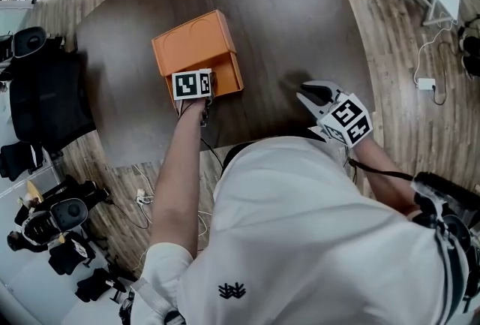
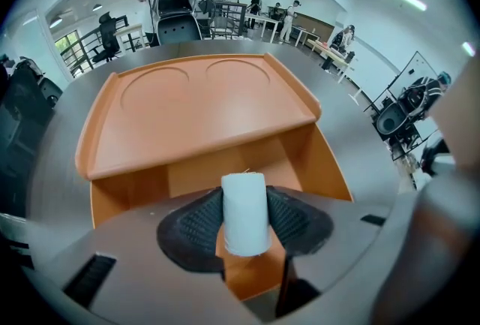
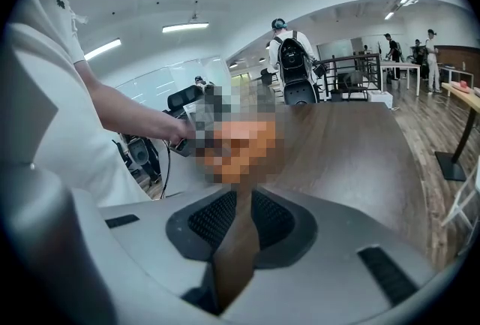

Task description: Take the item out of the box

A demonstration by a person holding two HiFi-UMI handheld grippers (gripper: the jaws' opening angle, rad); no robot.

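Nearest of all, a white shirt [image 1: 315,241] is seen, worn by the person who is bent over the table [image 1: 300,23]. An orange box [image 1: 196,42] is laid on this dark round table, and every place here is told from that box. The top of the box is a flat orange sheet with two round dents in it. Its front, the side toward the person, is open.

The left gripper [image 1: 196,94] is held right at the open front of the box. A white roll [image 2: 245,212] is stood upright between its jaws, just at the mouth of the box, on the orange floor. Both black pads [image 2: 196,222] are pressed against the sides of the roll, so the roll is grasped. As far as can be judged, it is not yet lifted out.

The right gripper [image 1: 313,93] is held well apart from the box, off to its right, over the bare table. Its jaws are left a little apart. Nothing is held between them, and only the brown table is seen through the gap.

The step in hand is judged to be the grabbing of the roll. Next, the roll should be drawn back toward the person and lifted clear of the box. A firm squeeze is needed so that the roll is not dropped. The low orange top should not be bumped on the way out.
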